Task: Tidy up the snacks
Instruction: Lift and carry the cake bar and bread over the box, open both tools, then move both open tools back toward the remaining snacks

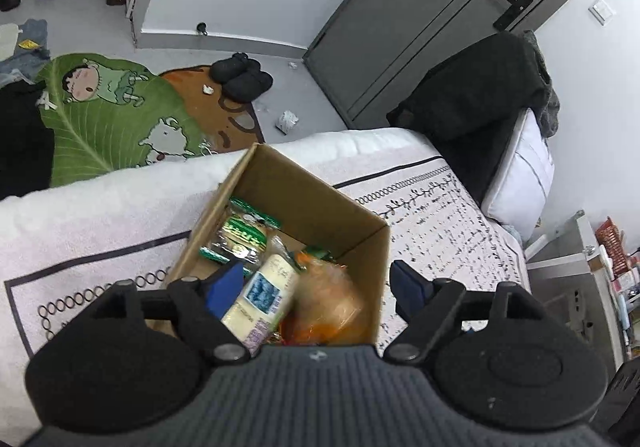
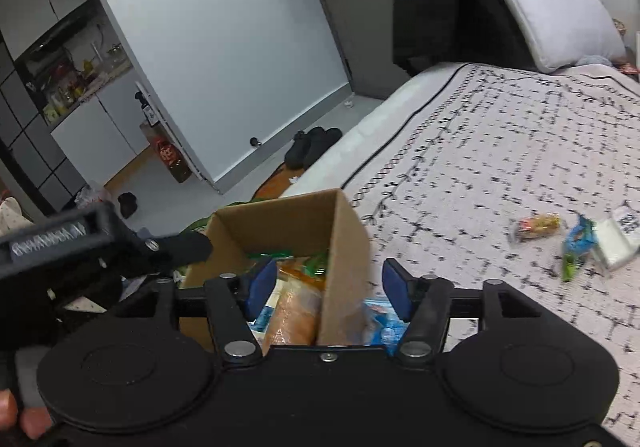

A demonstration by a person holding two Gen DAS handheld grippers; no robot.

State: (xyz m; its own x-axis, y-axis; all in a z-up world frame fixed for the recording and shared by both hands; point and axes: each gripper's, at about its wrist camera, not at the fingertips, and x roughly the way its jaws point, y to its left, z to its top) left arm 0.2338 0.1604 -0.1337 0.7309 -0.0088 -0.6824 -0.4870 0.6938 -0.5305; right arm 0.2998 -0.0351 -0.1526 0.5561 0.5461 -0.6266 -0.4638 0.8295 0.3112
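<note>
An open cardboard box (image 1: 280, 175) stands on the bed near its edge. It holds green packets (image 1: 240, 235), a white packet with a blue label (image 1: 266, 287) and an orange bag (image 1: 328, 295). My left gripper (image 1: 320, 283) is open above the box, empty. My right gripper (image 2: 330, 289) is open, straddling the box's right wall (image 2: 344, 247), empty. A blue-white packet (image 2: 380, 321) lies just outside that wall. Loose snacks lie on the bed at right: a red-yellow one (image 2: 538, 225), a blue-green one (image 2: 576, 247) and a white pack (image 2: 614, 243).
The patterned bedspread (image 2: 500, 151) covers the bed, with a pillow (image 2: 548, 3) at its head. Black slippers (image 1: 242, 75) and a green cartoon rug (image 1: 112, 115) lie on the floor beyond the bed edge. The left gripper's body (image 2: 60, 239) shows at left in the right wrist view.
</note>
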